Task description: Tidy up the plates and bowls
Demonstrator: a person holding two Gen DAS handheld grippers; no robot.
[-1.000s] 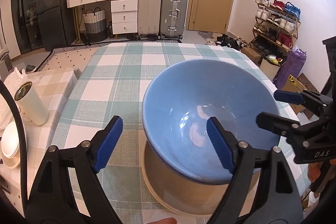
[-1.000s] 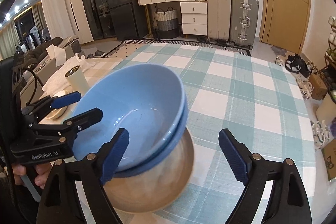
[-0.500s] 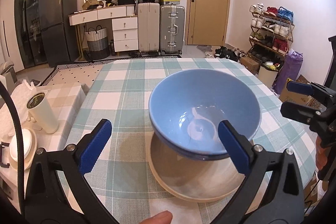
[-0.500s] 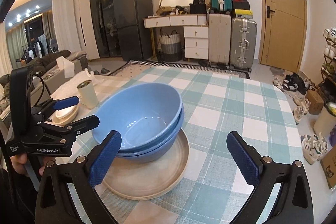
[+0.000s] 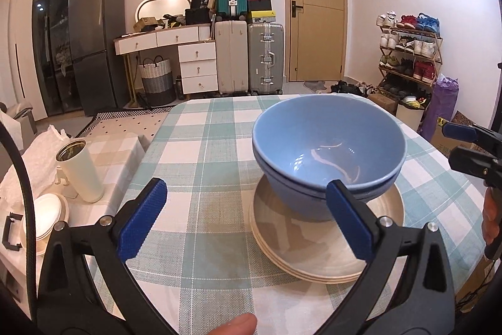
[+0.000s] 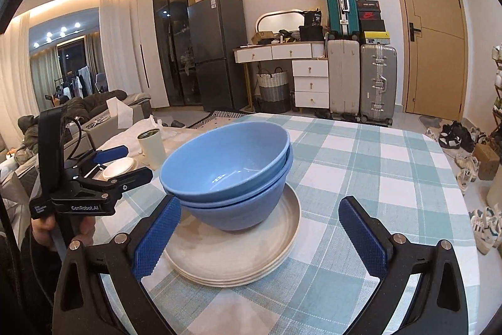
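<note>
Two glossy blue bowls [image 5: 326, 153] sit nested on stacked matte beige plates [image 5: 326, 244], on the woven teal-checked tabletop [image 5: 200, 146]. Left claw [image 5: 248, 222] and right claw [image 6: 260, 237] both spread wide, gripping nothing.

Both wrist cameras sit low at the table's near edge, close to the blue bowls [image 5: 328, 153] [image 6: 226, 165], facing the far wall. The left view looks from the bowls' left, the right view from their right; both share the bowls, plates [image 5: 326, 244] [image 6: 232, 250] and checked tablecloth [image 5: 200, 153] [image 6: 370, 165].
</note>
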